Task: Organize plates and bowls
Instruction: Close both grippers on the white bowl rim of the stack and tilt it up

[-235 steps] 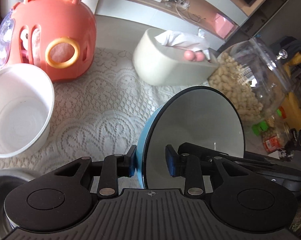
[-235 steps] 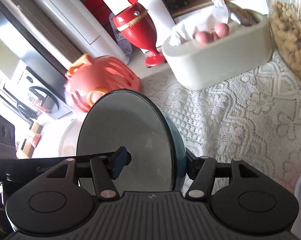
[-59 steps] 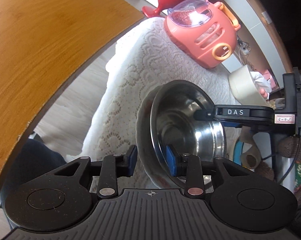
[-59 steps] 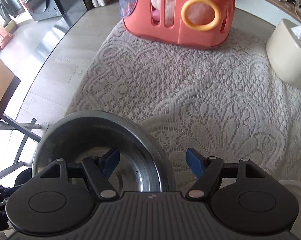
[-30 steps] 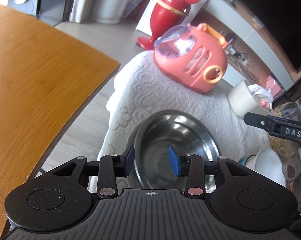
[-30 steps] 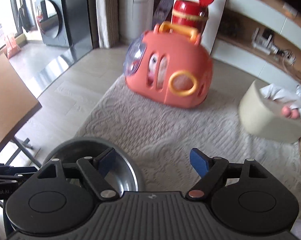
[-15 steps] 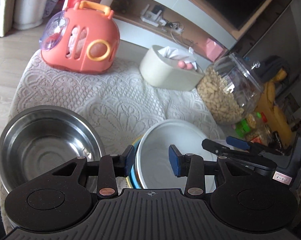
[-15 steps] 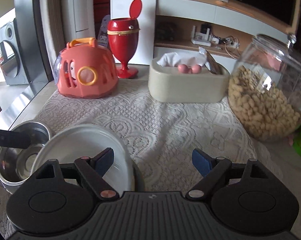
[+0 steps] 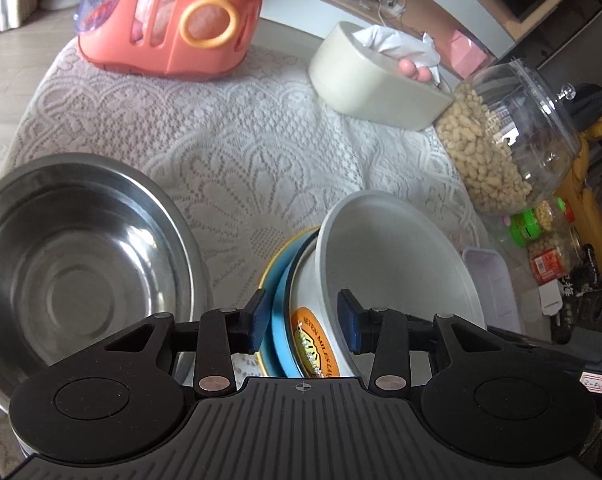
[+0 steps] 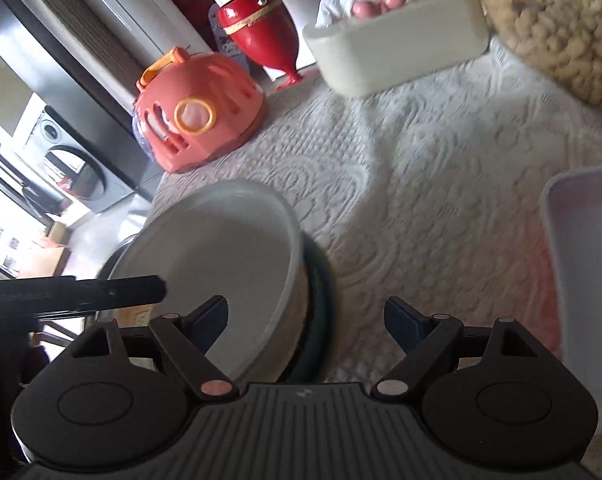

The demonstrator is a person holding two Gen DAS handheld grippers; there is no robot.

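A white bowl (image 9: 397, 264) with an orange label sits nested in a blue bowl (image 9: 281, 312) on a yellow-rimmed plate (image 9: 269, 280) on the lace cloth. My left gripper (image 9: 303, 322) is open, its fingers straddling the near rims of this stack without touching them. A steel bowl (image 9: 81, 264) stands to the left of the stack. In the right wrist view the white bowl (image 10: 221, 264) lies just ahead, and my right gripper (image 10: 305, 326) is wide open, its fingers on either side of the bowl's near rim.
On the lace cloth stand an orange toy carrier (image 9: 169, 20), a cream tissue box (image 9: 373, 84) and a jar of peanuts (image 9: 501, 136). A white plastic container (image 10: 585, 272) lies at the right. A red goblet-shaped bin (image 10: 261, 36) stands behind the table.
Both grippers have moved in close over the stacked bowls. The left gripper's fingers now straddle the stack's rims. The steel bowl stays on the cloth at the left.
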